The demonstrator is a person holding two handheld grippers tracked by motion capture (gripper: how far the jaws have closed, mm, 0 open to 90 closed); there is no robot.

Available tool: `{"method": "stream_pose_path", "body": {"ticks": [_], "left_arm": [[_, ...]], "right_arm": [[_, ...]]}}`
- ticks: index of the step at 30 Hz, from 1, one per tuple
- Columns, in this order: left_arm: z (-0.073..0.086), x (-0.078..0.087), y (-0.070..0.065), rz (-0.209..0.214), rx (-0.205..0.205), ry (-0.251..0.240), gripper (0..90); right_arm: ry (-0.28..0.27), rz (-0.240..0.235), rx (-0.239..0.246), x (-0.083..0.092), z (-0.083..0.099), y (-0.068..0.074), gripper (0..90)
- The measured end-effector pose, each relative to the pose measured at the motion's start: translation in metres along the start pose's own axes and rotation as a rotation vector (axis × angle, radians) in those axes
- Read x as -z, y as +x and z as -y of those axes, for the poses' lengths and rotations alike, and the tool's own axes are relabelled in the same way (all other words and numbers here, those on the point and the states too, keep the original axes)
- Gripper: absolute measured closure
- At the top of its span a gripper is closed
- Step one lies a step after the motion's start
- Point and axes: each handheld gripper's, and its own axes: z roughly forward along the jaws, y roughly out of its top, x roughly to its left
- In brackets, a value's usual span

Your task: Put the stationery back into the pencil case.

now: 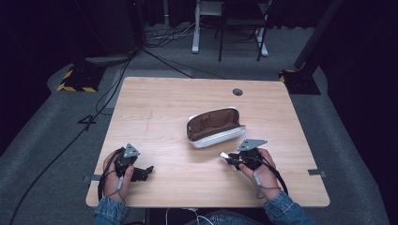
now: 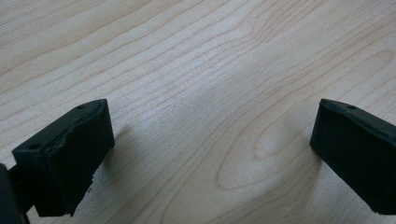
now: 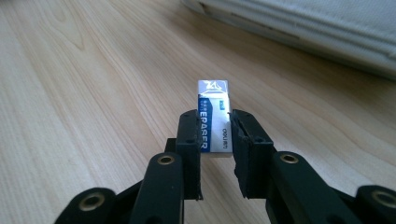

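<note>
Open white pencil case (image 1: 215, 127) mid-table (image 1: 159, 103), between two hand-held grippers.

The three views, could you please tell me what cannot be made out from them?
- Pencil case interior: high view, too small and dim to tell if anything lies inside.
- Eraser lower part: right gripper view, covered by the right tool pads.
- Pencil case in the right gripper view: cut off by the top edge.
- Left tool pads: left gripper view, cut off by the bottom and right edges.

White case (image 1: 217, 136), brown lining; blue-white eraser (image 3: 213, 121); pale woodgrain table (image 1: 164, 117).
</note>
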Motion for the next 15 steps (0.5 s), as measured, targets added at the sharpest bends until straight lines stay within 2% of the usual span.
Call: {"method": "stream_pose_path", "body": {"ticks": [15], "left_arm": [[0.0, 0.0, 0.0, 0.0, 0.0, 0.0, 0.1]], "right_arm": [[-0.076, -0.004, 0.029, 0.028, -0.023, 0.003, 73.9]]}}
